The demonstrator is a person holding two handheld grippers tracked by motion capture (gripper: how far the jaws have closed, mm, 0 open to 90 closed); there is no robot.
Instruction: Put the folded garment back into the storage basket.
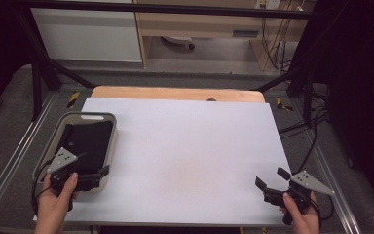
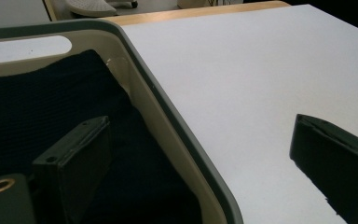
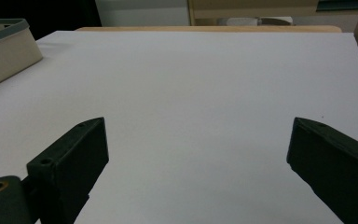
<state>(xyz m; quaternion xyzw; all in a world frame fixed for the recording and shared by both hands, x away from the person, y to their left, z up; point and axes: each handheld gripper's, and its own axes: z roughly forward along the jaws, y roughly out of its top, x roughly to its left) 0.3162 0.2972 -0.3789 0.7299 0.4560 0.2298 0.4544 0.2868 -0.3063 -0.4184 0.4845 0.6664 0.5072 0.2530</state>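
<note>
- Left claw [image 1: 99, 176] first: matte black jaws spread wide, gripping nothing. They straddle the near right corner of the bin [image 1: 112, 127]; in the left gripper view one blocky jaw hangs over the dark cloth inside, the other over the white sheet outside the wall.
- My left hand [image 1: 56, 202] wraps the handle at the table's near left corner; a flat grey three-cornered plate sits on top.
- Bin: rounded-corner rectangular tub, smooth cream plastic with a grey-green rim and an oval handle slot in the far end. It sits on the left edge of the table.
- Black cloth [image 2: 37, 107]: fine knit or waffle texture, crumpled, covering the bin's floor.
- White sheet [image 1: 185, 156]: smooth, matte, covering most of the table; a strip of pale wood [image 1: 175, 92] with rounded corners shows along the far edge.
- Right claw [image 1: 271, 176]: same wedge-shaped black jaws, spread wide, nothing between them, low over bare sheet at the near right corner, well apart from the bin. My right hand [image 1: 302, 217] holds it.
</note>
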